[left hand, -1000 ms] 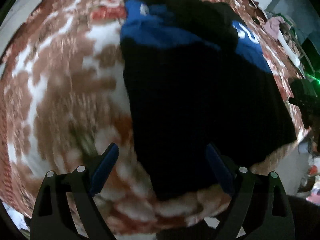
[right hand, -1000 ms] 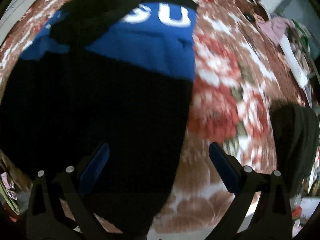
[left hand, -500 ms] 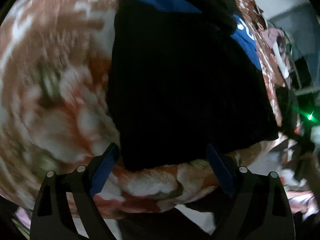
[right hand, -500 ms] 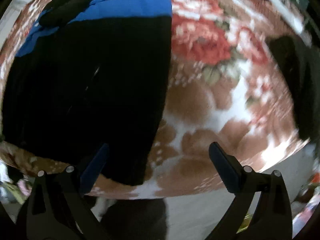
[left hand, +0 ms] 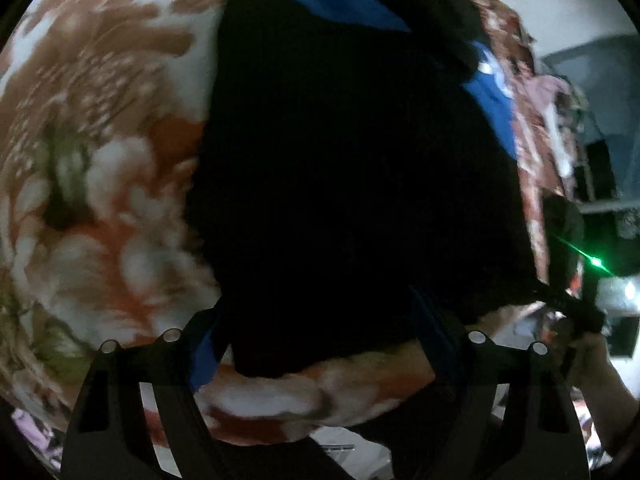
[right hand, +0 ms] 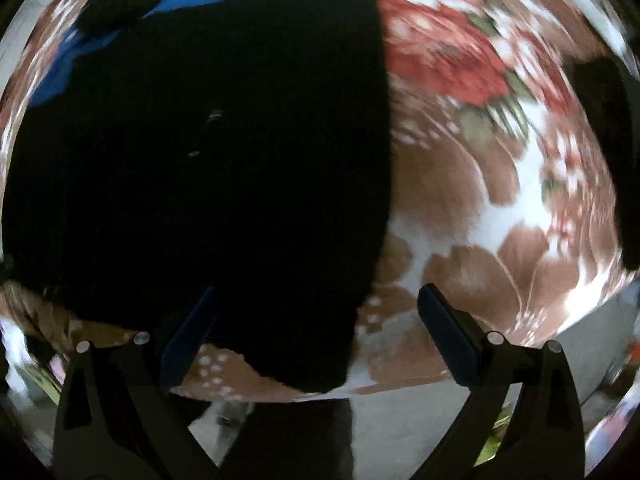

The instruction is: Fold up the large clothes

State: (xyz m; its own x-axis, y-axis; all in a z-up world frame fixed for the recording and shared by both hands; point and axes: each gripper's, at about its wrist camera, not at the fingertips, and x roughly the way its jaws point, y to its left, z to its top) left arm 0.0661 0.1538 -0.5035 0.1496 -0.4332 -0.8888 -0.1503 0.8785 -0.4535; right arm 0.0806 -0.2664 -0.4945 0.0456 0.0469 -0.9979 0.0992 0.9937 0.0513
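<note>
Since the earlier frames both cameras have come nearer the near hem of the black and blue garment [left hand: 352,168], which now fills more of each view and reaches down between the fingers. In the left wrist view the left gripper [left hand: 316,344] stands with its fingers apart, the hem's lower left corner lying just inside the left blue pad [left hand: 204,360]; nothing is pinched. The garment lies flat on the floral blanket [left hand: 100,184], its blue band at the top of the frame. Bare blanket spreads across the whole left half. At lower right the right gripper [left hand: 576,316] shows at the garment's far corner.

In the right wrist view the right gripper [right hand: 316,336] is likewise spread wide, the hem's lower right corner [right hand: 320,376] between the fingers, touching neither clearly. The garment's right edge runs straight down the middle; open blanket [right hand: 500,200] fills the right half, up to a dark cloth [right hand: 612,152] at the right rim.
</note>
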